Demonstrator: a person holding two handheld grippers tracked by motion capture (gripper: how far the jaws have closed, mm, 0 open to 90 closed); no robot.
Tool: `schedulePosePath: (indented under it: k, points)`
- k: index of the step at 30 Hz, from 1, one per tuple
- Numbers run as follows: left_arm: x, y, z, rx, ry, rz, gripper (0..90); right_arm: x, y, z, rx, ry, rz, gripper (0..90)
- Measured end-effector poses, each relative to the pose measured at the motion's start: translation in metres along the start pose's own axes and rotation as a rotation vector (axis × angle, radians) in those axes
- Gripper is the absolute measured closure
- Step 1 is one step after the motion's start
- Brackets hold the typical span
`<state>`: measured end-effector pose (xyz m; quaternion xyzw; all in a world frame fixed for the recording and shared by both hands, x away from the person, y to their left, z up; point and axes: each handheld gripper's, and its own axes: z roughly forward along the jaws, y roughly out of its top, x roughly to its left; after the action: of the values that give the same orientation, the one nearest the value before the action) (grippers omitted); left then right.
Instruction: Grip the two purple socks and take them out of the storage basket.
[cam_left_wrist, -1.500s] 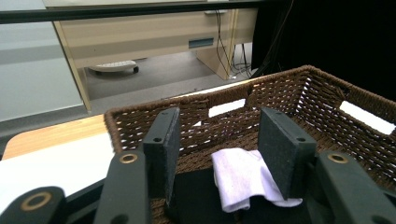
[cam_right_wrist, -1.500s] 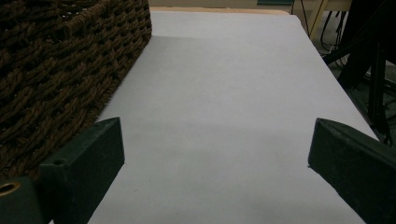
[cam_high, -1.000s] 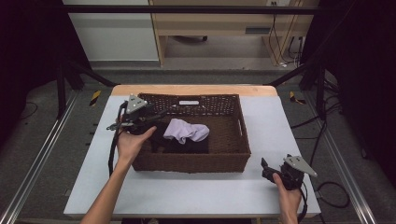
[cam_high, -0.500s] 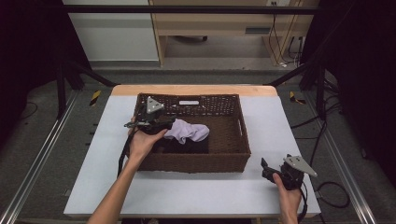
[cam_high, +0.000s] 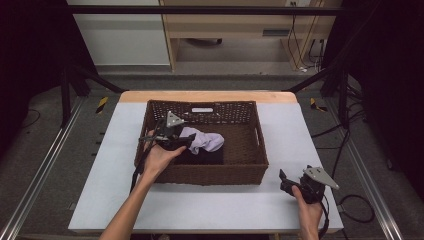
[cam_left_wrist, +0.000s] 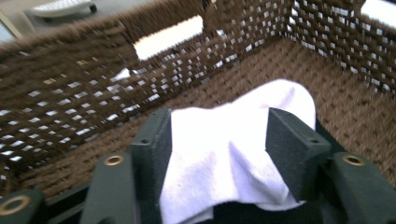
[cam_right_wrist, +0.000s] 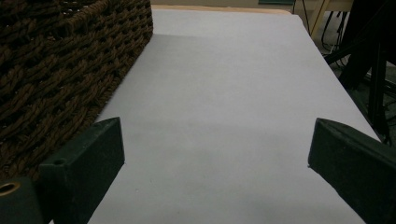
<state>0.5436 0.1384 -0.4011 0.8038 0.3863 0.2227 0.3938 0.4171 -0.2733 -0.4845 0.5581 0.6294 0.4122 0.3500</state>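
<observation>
The left gripper sits inside the wicker basket, its jaws just having opened wider, and the pale lilac cloth lies bunched between them, not visibly pinched, its length running away toward the basket's middle. It is soft and crumpled, draped over something dark. The right gripper rests well apart on the counter, jaws wide, holding nothing.
</observation>
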Motion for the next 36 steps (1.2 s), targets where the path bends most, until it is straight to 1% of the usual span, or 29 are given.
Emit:
schedulePosePath:
  k: [1, 2, 3, 4, 5, 6, 7, 11, 14, 16, 18, 19, 21, 23, 24, 25, 26, 27, 29, 31, 33, 34, 36]
  points:
    - [-0.001, -0.001, 0.001, -0.001, 0.0, 0.004, 40.7, 0.0, 0.0, 0.0, 0.0, 0.0, 0.0, 4.1]
    - [-0.001, -0.001, 0.002, -0.005, -0.012, 0.0, 40.7, 0.0, 0.0, 0.0, 0.002, -0.001, 0.001, 4.1]
    - [-0.001, -0.001, 0.002, -0.005, -0.012, 0.0, 40.4, 0.0, 0.0, 0.0, 0.002, -0.001, 0.001, 4.1]
    - [-0.002, -0.001, 0.003, -0.008, -0.02, -0.008, 40.4, 0.0, 0.0, 0.0, 0.002, -0.001, -0.001, 4.1]
    - [-0.003, -0.002, 0.005, 0.014, -0.021, -0.005, 39.8, 0.0, 0.0, 0.0, 0.003, -0.001, -0.003, 4.1]
    - [-0.003, -0.002, 0.005, 0.014, -0.021, -0.005, 39.5, 0.0, 0.0, 0.0, 0.003, -0.001, -0.003, 4.1]
    - [-0.004, -0.002, 0.007, 0.036, -0.016, 0.004, 39.5, 0.0, 0.0, 0.0, 0.003, -0.003, -0.004, 4.1]
    - [-0.007, -0.004, 0.009, 0.063, -0.01, 0.02, 38.0, 0.0, 0.0, 0.0, 0.003, -0.003, -0.008, 4.1]
    - [-0.008, -0.004, 0.013, 0.101, 0.016, 0.036, 37.1, 0.001, 0.0, 0.001, 0.003, -0.002, -0.015, 4.1]
    - [-0.009, -0.004, 0.016, 0.132, 0.029, 0.05, 37.8, 0.001, 0.0, 0.001, 0.004, -0.003, -0.015, 4.1]
    - [-0.011, -0.004, 0.019, 0.153, 0.04, 0.054, 39.3, 0.001, 0.0, 0.001, 0.004, -0.003, -0.014, 4.1]
    - [-0.011, -0.004, 0.022, 0.175, 0.048, 0.061, 39.7, 0.001, 0.0, 0.001, 0.005, -0.003, -0.013, 4.1]
    - [-0.011, -0.004, 0.024, 0.198, 0.052, 0.064, 41.1, 0.0, 0.0, 0.001, 0.005, -0.003, -0.013, 4.1]
    - [-0.009, -0.004, 0.028, 0.227, 0.05, 0.054, 41.6, 0.0, 0.0, 0.001, 0.005, -0.003, -0.012, 4.1]
    - [-0.009, -0.004, 0.029, 0.234, 0.047, 0.05, 41.6, 0.001, 0.0, 0.001, 0.005, -0.003, -0.011, 4.1]
    - [-0.007, -0.005, 0.031, 0.221, 0.044, 0.068, 41.0, 0.0, 0.0, 0.001, 0.005, -0.002, -0.012, 4.1]
    - [-0.005, -0.005, 0.032, 0.223, 0.042, 0.071, 40.1, 0.0, 0.0, 0.001, 0.005, -0.001, -0.012, 4.1]
    - [-0.002, -0.002, 0.033, 0.234, 0.037, 0.056, 39.9, 0.0, 0.0, 0.001, 0.005, -0.001, -0.011, 4.1]
    - [0.001, 0.003, 0.032, 0.195, 0.026, 0.031, 39.9, 0.0, 0.0, 0.001, 0.005, 0.003, -0.012, 4.2]
    - [0.003, 0.004, 0.033, 0.193, 0.014, 0.014, 39.5, 0.0, 0.0, 0.001, 0.004, 0.0, -0.009, 4.2]
    - [0.004, 0.003, 0.036, 0.211, 0.013, 0.011, 38.7, 0.0, 0.0, 0.001, 0.007, 0.002, -0.008, 4.2]
    - [0.005, 0.001, 0.04, 0.234, 0.013, 0.008, 38.4, 0.0, 0.0, 0.001, 0.008, 0.001, -0.007, 4.2]
    - [0.004, -0.002, 0.043, 0.256, 0.011, 0.017, 36.9, 0.0, 0.0, 0.001, 0.005, 0.0, -0.009, 4.2]
